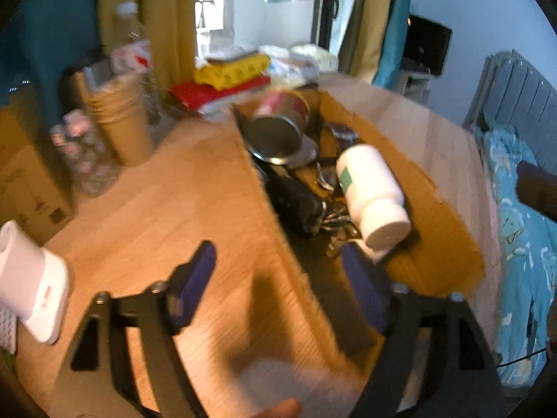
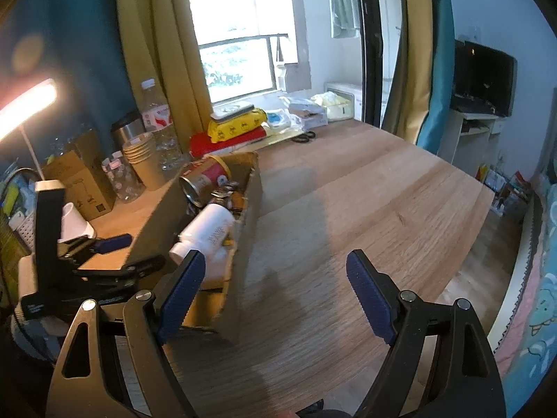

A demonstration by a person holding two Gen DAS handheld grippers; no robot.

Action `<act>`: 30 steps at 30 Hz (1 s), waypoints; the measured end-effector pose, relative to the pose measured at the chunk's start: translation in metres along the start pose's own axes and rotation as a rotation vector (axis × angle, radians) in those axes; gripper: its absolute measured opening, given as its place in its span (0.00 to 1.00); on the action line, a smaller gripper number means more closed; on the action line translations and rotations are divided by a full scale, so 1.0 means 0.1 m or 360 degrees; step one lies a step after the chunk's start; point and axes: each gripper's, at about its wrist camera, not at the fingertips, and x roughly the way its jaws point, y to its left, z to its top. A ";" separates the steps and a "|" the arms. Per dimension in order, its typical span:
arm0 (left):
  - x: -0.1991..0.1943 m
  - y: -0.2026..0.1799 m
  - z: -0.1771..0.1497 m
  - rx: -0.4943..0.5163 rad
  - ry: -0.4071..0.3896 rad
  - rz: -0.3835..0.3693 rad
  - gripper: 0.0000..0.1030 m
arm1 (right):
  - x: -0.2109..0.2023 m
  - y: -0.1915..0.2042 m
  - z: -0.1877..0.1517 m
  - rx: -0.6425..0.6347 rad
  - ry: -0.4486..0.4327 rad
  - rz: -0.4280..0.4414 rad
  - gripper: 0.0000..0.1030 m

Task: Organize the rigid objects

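An open cardboard box lies on the wooden table. In it are a white plastic bottle on its side, a metal tin can with a red label, a black item and some metal clips. My left gripper is open just above the box's near end, its jaws straddling the left wall, with nothing between them. In the right wrist view the box, the bottle and the can sit to the left. My right gripper stands open and empty over bare table.
Stacked paper cups, a water bottle, a brown carton and a white holder stand at the left. Yellow and red packs lie at the back, scissors beside them. A bed borders the table's right edge.
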 end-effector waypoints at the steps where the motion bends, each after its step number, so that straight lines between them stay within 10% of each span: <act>1: -0.11 0.03 -0.02 -0.0012 -0.0022 0.0000 0.76 | -0.04 0.05 0.00 -0.0010 -0.0011 0.0000 0.83; 17: -1.98 0.26 -0.50 -0.0053 -0.0467 0.0090 0.89 | -0.95 0.76 -0.09 -0.0084 -0.0179 -0.0057 0.83; 30: -2.75 0.35 -0.74 -0.0086 -0.0669 0.0132 0.92 | -1.70 1.18 -0.30 -0.0121 -0.0348 -0.0086 0.83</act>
